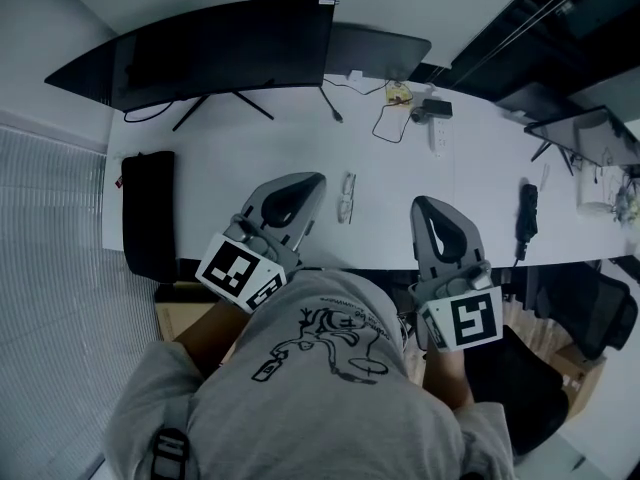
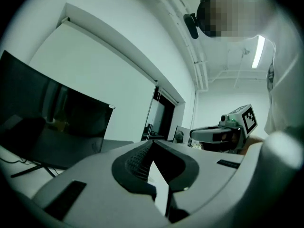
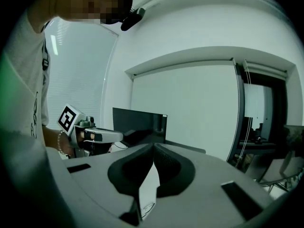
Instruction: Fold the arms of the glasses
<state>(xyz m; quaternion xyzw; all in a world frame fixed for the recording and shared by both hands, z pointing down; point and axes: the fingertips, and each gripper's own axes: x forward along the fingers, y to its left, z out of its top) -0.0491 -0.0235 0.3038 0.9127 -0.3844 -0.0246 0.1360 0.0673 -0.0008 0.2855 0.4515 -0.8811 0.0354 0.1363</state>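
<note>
The glasses (image 1: 346,198) lie on the white table (image 1: 230,168), near its front edge, with their arms lying along the frame. My left gripper (image 1: 314,182) hovers just left of them, jaws shut with nothing between. My right gripper (image 1: 421,205) hangs to their right, also shut and empty. In the left gripper view the closed left gripper (image 2: 152,144) points level toward the wall, and the right gripper (image 2: 223,133) shows beside it. In the right gripper view the right gripper (image 3: 153,146) is closed and the left gripper (image 3: 90,135) shows at left. Neither touches the glasses.
A wide dark monitor (image 1: 220,48) and a smaller screen (image 1: 378,50) stand at the table's back. A black pouch (image 1: 148,213) lies at the left end. Cables and a power strip (image 1: 437,128) sit at the back right, and a black handle-like object (image 1: 527,213) lies at the right.
</note>
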